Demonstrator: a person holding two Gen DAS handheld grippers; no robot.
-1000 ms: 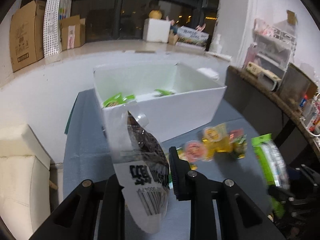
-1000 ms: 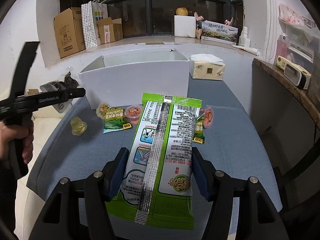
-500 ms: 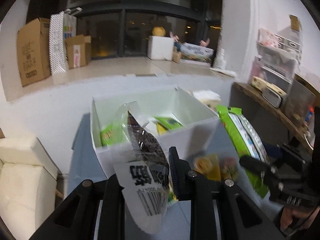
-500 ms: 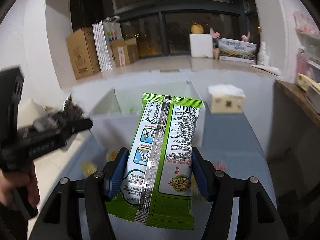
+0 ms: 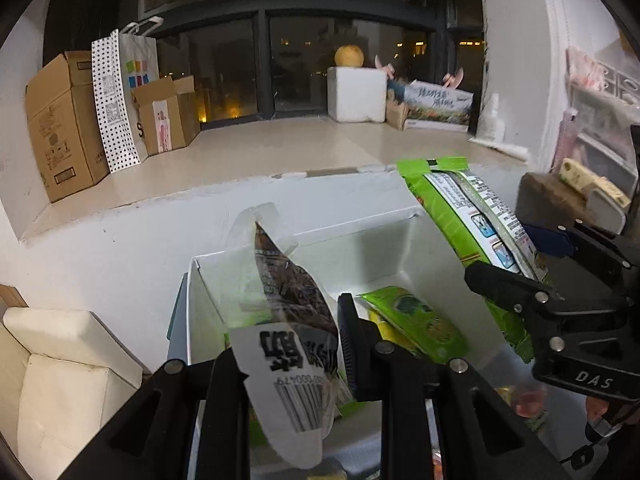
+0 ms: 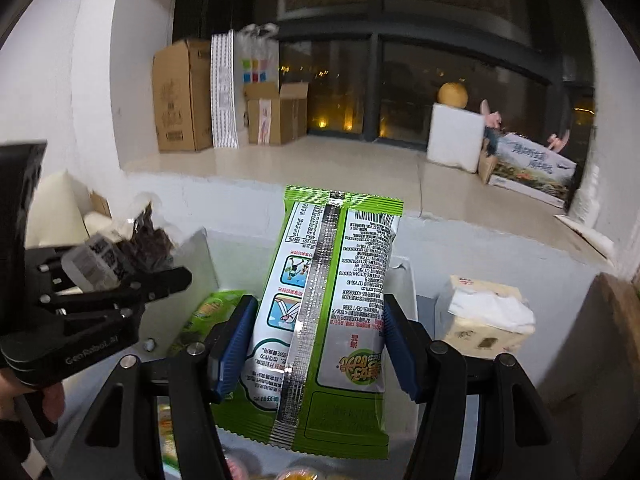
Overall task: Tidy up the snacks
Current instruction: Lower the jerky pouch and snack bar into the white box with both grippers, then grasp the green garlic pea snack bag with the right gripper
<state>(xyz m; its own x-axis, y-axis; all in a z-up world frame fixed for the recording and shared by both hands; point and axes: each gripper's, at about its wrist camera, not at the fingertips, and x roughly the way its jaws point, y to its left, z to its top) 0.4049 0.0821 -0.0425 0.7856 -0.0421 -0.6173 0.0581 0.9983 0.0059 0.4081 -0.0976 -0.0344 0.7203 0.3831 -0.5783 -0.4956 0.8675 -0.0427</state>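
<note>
White box [image 5: 362, 246] beneath green snack packet [image 6: 324, 320]

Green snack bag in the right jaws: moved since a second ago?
Yes. The green snack bag was over the table short of the white box; now it hangs above it.

"DAS" is printed on the right claw [image 5: 520, 264] body, and "GenRobot.ai" on the left claw [image 6: 176, 276]. The green snack packet [image 6: 324, 320] print is too small to read.
</note>
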